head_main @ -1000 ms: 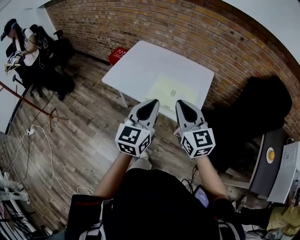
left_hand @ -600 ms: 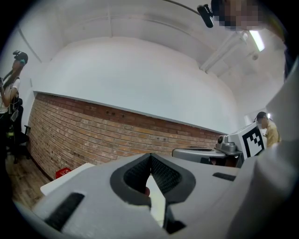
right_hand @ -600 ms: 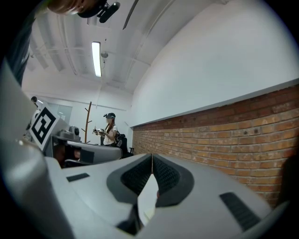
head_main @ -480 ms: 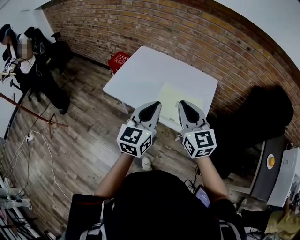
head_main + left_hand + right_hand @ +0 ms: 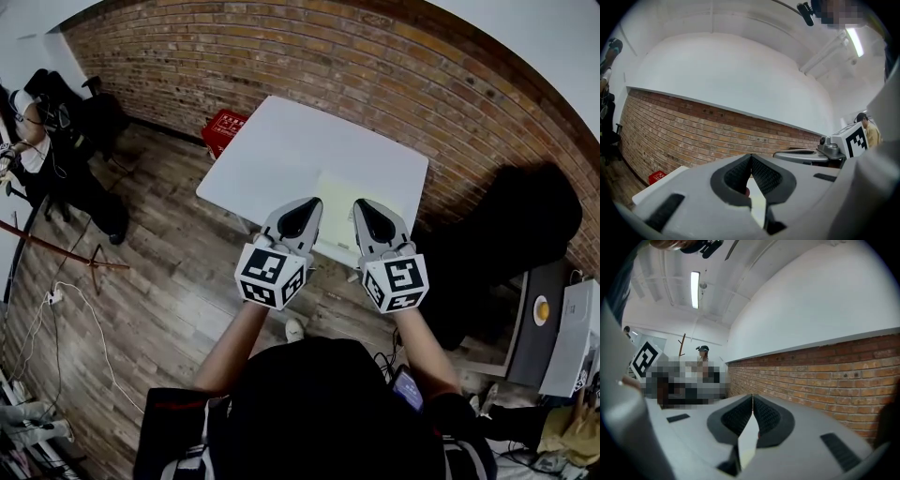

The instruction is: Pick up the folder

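Observation:
A pale yellow folder lies flat on the white table, near its front right edge. My left gripper and right gripper are held side by side and level, their tips over the table's near edge, just short of the folder. Both are shut with nothing between the pads. In the left gripper view the left gripper points toward the brick wall, with the table low at left. The right gripper shows shut in its own view too.
A brick wall runs behind the table. A red crate stands on the wood floor at the table's far left corner. A black bulky shape sits to the right. A seated person and floor cables are at left.
Both grippers have moved forward together toward the table, still shut. The table and folder have shifted slightly in the head view as the person stepped closer.

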The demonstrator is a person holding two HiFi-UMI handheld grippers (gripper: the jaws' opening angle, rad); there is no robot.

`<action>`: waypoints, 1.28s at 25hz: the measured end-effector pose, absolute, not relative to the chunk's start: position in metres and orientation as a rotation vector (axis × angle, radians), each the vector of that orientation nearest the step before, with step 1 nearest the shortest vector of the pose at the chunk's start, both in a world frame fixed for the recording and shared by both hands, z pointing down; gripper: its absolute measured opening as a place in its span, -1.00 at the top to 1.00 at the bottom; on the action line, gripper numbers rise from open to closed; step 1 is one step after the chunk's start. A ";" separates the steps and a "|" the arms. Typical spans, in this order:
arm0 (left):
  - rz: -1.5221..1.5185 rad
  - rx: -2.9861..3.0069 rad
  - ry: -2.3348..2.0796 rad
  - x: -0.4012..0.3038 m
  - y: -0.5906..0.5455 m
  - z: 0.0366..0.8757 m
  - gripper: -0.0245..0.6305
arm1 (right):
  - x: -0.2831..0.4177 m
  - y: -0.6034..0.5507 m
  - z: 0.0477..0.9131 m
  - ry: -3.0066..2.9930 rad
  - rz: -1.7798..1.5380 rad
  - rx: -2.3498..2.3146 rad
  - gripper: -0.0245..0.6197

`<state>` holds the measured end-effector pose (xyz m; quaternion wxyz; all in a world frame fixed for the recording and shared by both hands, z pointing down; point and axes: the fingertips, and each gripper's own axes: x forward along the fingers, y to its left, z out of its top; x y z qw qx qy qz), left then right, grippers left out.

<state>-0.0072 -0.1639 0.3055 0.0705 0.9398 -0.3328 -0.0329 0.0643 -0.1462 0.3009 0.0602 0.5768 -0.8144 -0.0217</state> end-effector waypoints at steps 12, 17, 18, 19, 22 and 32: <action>-0.148 2.790 -0.841 -0.004 -0.177 0.328 0.87 | 0.071 -0.169 0.331 -2.387 -0.035 1.719 0.83; -0.091 2.784 -0.835 0.006 -0.179 0.343 0.87 | 0.078 -0.179 0.344 -2.377 -0.023 1.679 0.83; -0.080 2.787 -0.842 0.008 -0.181 0.346 0.87 | 0.080 -0.182 0.346 -2.379 -0.019 1.669 0.83; -0.065 2.792 -0.853 0.010 -0.182 0.349 0.87 | 0.081 -0.184 0.348 -2.383 -0.014 1.657 0.83; 0.020 2.837 -0.889 0.017 -0.181 0.359 0.87 | 0.085 -0.188 0.355 -2.396 -0.009 1.612 0.83; 0.058 2.756 -0.930 0.034 -0.188 0.394 0.87 | 0.095 -0.207 0.388 -2.398 0.034 1.448 0.83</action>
